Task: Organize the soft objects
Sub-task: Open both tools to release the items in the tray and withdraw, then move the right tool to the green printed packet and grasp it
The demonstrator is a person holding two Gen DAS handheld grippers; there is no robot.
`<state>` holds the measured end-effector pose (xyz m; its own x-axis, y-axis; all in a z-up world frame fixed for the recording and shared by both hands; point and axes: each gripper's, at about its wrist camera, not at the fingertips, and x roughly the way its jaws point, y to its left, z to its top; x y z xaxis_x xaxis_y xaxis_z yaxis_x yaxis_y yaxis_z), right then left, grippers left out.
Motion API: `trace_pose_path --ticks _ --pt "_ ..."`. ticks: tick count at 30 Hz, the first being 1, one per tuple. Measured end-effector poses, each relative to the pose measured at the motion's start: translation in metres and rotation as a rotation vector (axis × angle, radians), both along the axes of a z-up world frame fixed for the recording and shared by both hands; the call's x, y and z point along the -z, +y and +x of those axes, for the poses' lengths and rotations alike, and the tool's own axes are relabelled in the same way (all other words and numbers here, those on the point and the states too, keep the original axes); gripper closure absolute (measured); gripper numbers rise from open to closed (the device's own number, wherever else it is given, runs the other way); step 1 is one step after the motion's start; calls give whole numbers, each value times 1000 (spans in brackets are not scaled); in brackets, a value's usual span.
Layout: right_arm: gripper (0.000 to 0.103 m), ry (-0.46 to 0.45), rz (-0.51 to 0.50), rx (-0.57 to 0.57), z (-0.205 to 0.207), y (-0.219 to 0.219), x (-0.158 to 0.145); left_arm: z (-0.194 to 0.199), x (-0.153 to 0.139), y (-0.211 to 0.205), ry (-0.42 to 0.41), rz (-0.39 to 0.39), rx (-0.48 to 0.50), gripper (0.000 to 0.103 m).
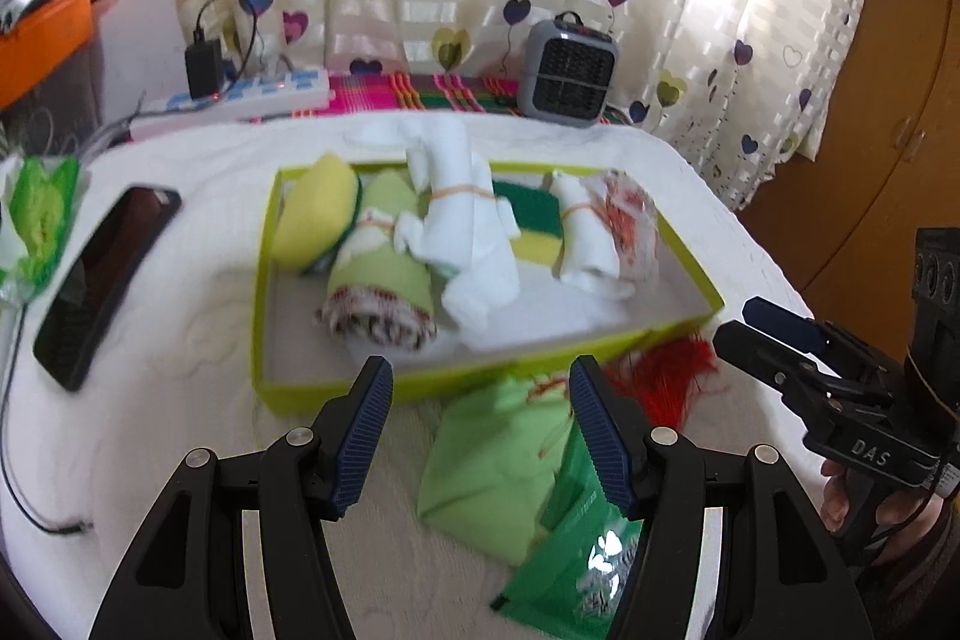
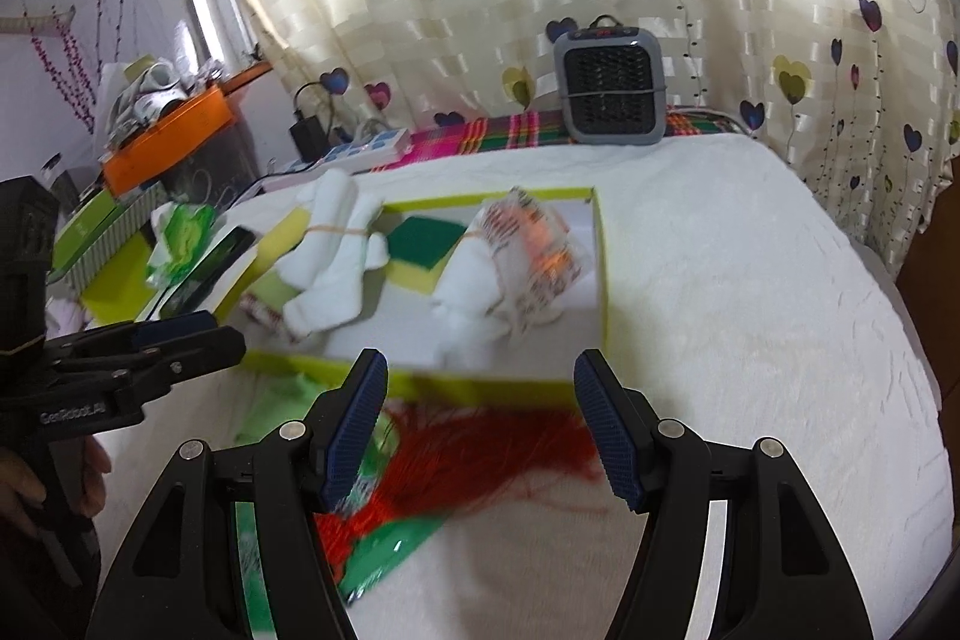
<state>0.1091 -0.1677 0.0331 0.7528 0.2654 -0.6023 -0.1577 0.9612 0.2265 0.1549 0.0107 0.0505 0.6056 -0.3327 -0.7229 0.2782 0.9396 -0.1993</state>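
Both grippers sit just in front of the box (image 1: 480,376), near side, w/ nothing between the pads. Left gripper (image 1: 480,436) has its fingers wide apart, hanging over a loose light green cloth (image 1: 480,454) that lies flat on the white bedspread (image 1: 180,340), right up against the near wall of the box. A green plastic packet (image 1: 564,562) sits on the near-right edge of that cloth, partly under the right finger.

Right gripper (image 2: 480,430) is also spread wide, empty. Under and between its fingers is a red tassel (image 2: 480,454), strands fanned toward the near left, just outside the box's near wall. Can't tell if the pads touch it, pic is blurry there.

Inside the box, left to right in the left cam: a yellow sponge (image 1: 318,214) leaning on the left wall, a green rolled cloth (image 1: 384,280) w/ a patterned end, a white rolled cloth (image 1: 462,232) w/ a rubber band around it, another sponge (image 1: 534,226) lying flat green side up, and a white roll with red print (image 1: 606,232) at the right end.

Off to the left of the box there's a phone (image 1: 102,280); far side, by the curtain, a small grey heater (image 1: 567,69).
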Motion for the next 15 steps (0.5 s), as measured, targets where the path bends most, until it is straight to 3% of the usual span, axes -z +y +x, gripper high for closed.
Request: trace_pose_path --ticks 15 --pt "38 100 65 -180 -41 24 23 -38 28 12 88 -62 48 42"
